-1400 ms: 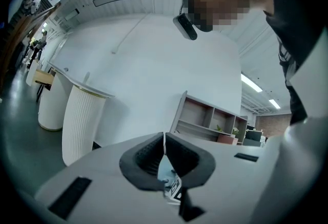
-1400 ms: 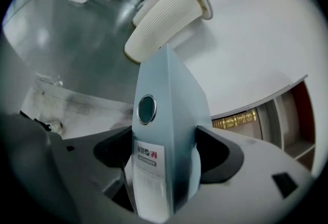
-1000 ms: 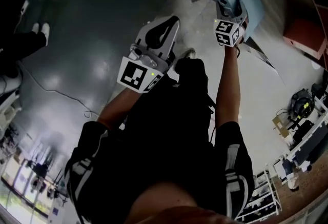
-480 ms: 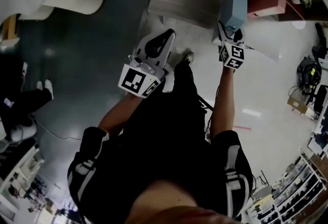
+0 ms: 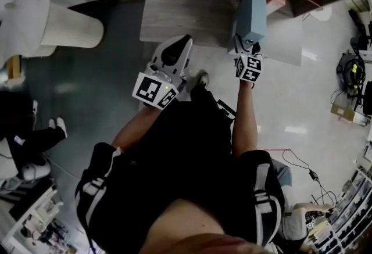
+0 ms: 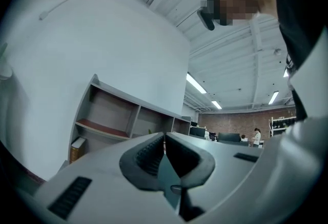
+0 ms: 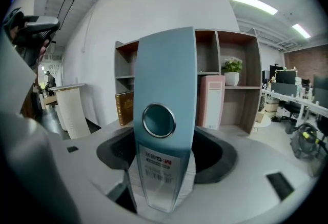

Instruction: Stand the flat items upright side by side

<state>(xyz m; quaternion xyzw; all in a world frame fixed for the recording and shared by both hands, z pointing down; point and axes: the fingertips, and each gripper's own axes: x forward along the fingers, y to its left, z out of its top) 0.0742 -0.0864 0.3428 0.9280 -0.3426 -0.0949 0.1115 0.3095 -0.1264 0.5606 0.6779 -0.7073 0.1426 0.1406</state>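
Your left gripper (image 5: 181,43), left of centre in the head view, is pressed closed on nothing and held out of the way. To its right, your right gripper (image 5: 247,49) clamps the blue binder (image 5: 251,11) by its spine. Its wide jaws have just been closing further on the binder, so it rides upright, likely bound for the shelf (image 7: 252,84) beside the pink binder (image 7: 212,100).

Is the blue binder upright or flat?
Upright: the blue binder stands vertical in the right gripper, between jaws that have just been closing, like the shelved pink binder.
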